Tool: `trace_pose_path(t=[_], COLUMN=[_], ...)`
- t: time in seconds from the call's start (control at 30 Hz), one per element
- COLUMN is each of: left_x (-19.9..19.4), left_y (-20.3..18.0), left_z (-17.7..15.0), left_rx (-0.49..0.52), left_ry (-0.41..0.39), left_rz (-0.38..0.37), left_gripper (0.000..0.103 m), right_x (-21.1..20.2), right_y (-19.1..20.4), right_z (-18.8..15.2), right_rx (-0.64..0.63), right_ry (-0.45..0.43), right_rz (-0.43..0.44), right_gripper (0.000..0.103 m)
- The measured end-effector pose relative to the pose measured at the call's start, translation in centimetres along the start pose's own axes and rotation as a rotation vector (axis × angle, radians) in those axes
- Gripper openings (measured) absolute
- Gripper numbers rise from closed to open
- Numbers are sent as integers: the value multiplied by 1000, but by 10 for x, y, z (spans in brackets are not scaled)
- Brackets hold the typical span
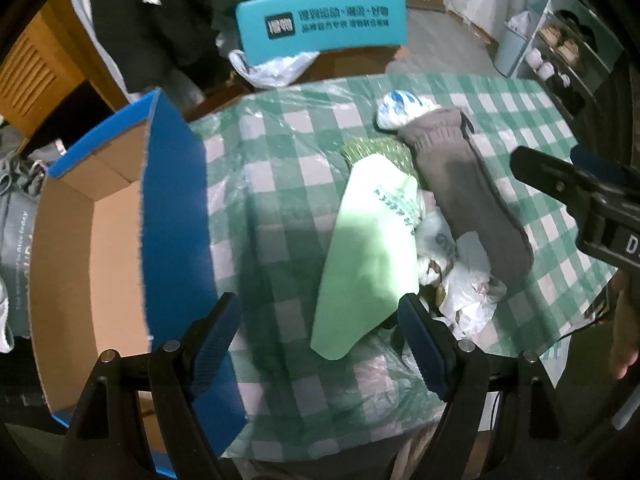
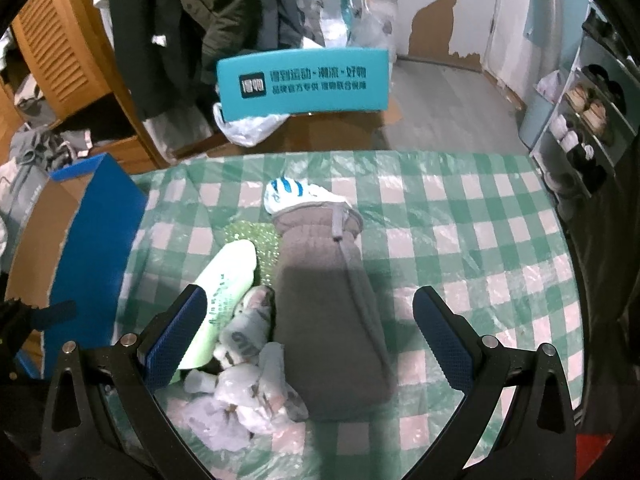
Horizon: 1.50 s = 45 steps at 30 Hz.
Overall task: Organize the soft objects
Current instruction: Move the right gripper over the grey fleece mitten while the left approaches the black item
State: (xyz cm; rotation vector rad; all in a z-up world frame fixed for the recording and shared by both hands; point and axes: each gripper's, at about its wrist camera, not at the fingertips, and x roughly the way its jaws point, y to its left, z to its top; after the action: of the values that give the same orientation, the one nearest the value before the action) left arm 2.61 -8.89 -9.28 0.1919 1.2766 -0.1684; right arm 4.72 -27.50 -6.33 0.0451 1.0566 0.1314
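A pile of soft things lies on the checked table: a folded grey-brown fleece [image 1: 468, 184] [image 2: 332, 296], a light green pouch [image 1: 368, 256] [image 2: 224, 292], a white and blue sock [image 1: 400, 110] [image 2: 292, 194], a green bubble wrap piece [image 1: 380, 152] [image 2: 256, 236] and crumpled clear bags [image 1: 460, 280] [image 2: 248, 376]. My left gripper [image 1: 316, 344] is open above the green pouch's near end. My right gripper [image 2: 308, 340] is open, straddling the fleece and the bags; it also shows in the left wrist view [image 1: 560, 184].
An open blue cardboard box [image 1: 108, 216] [image 2: 92, 240] stands at the table's left edge. The table has a green checked cloth under plastic [image 1: 280, 160] [image 2: 460, 240]. A teal chair back [image 1: 320, 24] [image 2: 304, 84] stands behind. A shoe rack [image 2: 580, 120] is at the right.
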Motion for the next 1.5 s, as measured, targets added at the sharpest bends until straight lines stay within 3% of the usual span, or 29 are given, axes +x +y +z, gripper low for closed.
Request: trace_pose_path(t=[0.47,1.1,1.2,1.3,1.37,1.43,1.5], left_x=[45,90,96,100,97,97,95], left_y=[-7,-22,-15,-6,-1,4,5], left_z=[19,36,41,44,41,40,40], left_rx=[-36,-43,-81,-121,-140,-143,-140], left_ry=[99,165,162,158,164,158,147], left_rz=[-56,-133,-174,-227,-264,-285,-279], left_gripper=[82,82,82,71,54,44,42], right_x=[62,106,109,112,113,113,108], right_y=[-18,-18,-18,-20,-21,-25,-28], right_z=[-2,-19,-20,-21,-20,-19,-18], right_rx=[64,10,1,0,0,9,23], right_ry=[126,247,258,272,277,276,268], right_rz=[-10,-48,-47,-27,-14,-7,-2], right_gripper=[102,102,95,84,75,68,59])
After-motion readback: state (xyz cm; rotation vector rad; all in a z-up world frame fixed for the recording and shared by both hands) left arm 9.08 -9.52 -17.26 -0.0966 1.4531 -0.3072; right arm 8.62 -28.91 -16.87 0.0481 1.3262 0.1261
